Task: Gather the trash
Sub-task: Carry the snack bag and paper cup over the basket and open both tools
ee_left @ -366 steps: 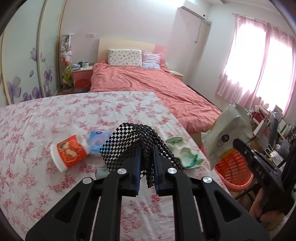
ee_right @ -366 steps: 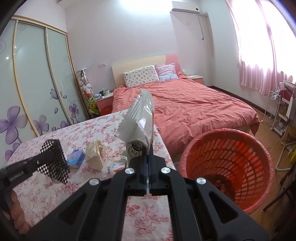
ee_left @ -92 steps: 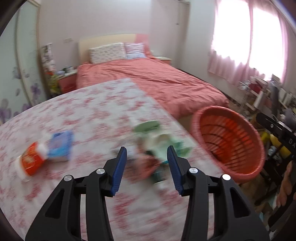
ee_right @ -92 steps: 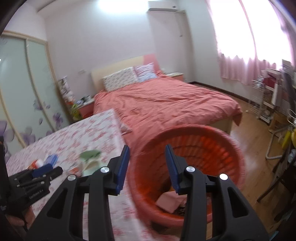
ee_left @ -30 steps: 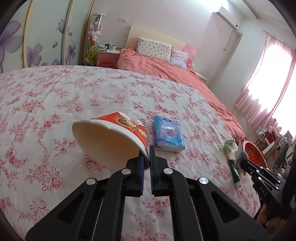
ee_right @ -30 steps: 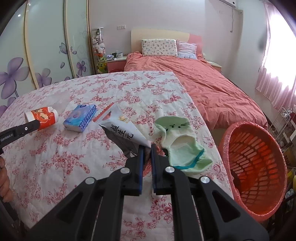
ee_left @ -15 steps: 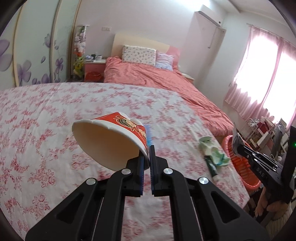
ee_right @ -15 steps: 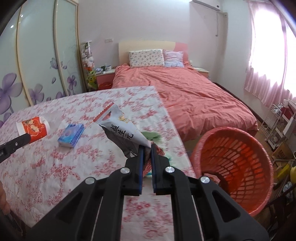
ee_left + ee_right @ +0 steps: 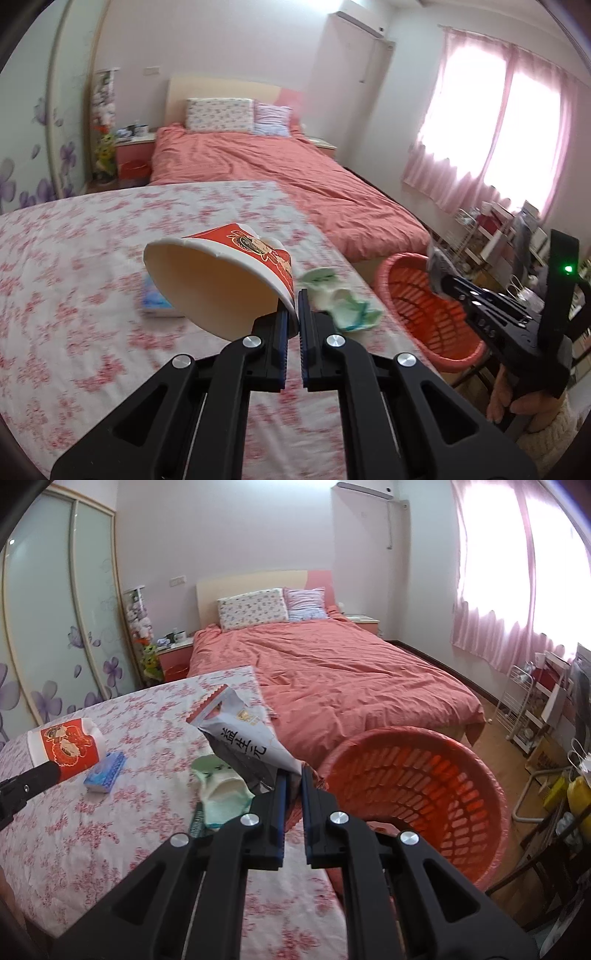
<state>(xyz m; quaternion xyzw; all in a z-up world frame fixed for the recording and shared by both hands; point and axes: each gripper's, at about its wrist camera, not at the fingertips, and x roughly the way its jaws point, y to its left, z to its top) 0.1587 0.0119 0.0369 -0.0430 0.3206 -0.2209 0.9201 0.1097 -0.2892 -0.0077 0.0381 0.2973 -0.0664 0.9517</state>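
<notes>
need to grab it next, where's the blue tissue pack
In the right wrist view the blue tissue pack lies on the floral table, left of the green cloth.

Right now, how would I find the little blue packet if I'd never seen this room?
Find the flowery pink table cover in front of the bed. The blue packet lies flat there, left of the pale green cloth. It is the only blue, boxy thing.

Both grippers' fingers (image 9: 282, 334) (image 9: 280, 805) clamped.
</notes>
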